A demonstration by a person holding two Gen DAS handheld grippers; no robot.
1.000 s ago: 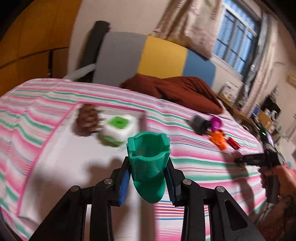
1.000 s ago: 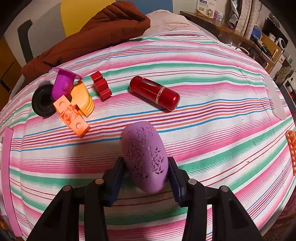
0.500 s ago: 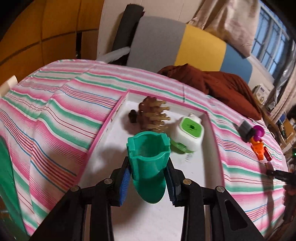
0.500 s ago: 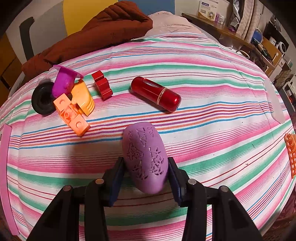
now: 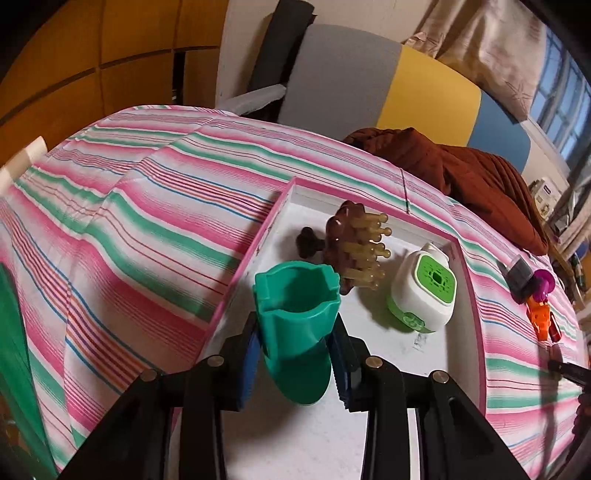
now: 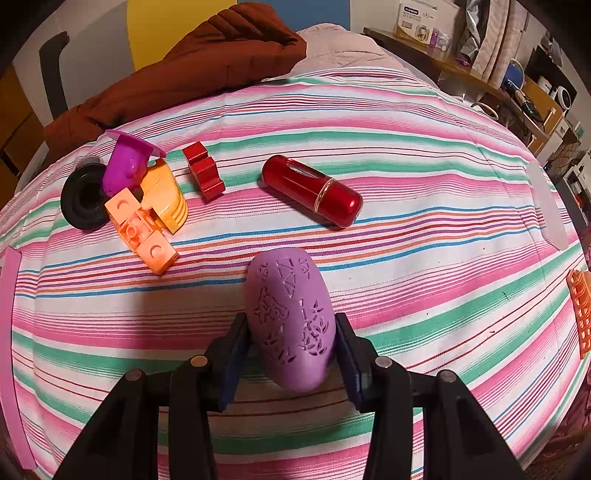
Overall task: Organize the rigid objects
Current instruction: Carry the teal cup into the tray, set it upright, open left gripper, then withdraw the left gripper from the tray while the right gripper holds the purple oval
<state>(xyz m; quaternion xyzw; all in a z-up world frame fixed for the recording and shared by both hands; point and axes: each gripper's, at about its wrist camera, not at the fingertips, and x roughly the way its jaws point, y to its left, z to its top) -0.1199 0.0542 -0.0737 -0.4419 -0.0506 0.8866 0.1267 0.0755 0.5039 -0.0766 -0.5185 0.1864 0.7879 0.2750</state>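
brush (image 5: 354, 247) left of dispenser (image 5: 423, 291), in tray (image 5: 469, 266)

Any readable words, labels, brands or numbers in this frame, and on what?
None can be read.
White carton on the shelf, right wrist view: blue print, too blurred to read.
Purple oval case in the right tool: cut-out shapes only, no letters.
Green-and-white device in the tray: no legible marking.

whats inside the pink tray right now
In the pink tray: a brown spiky massage brush and a white-green gadget. The green cup, shut in the left claw, covers part of the floor.
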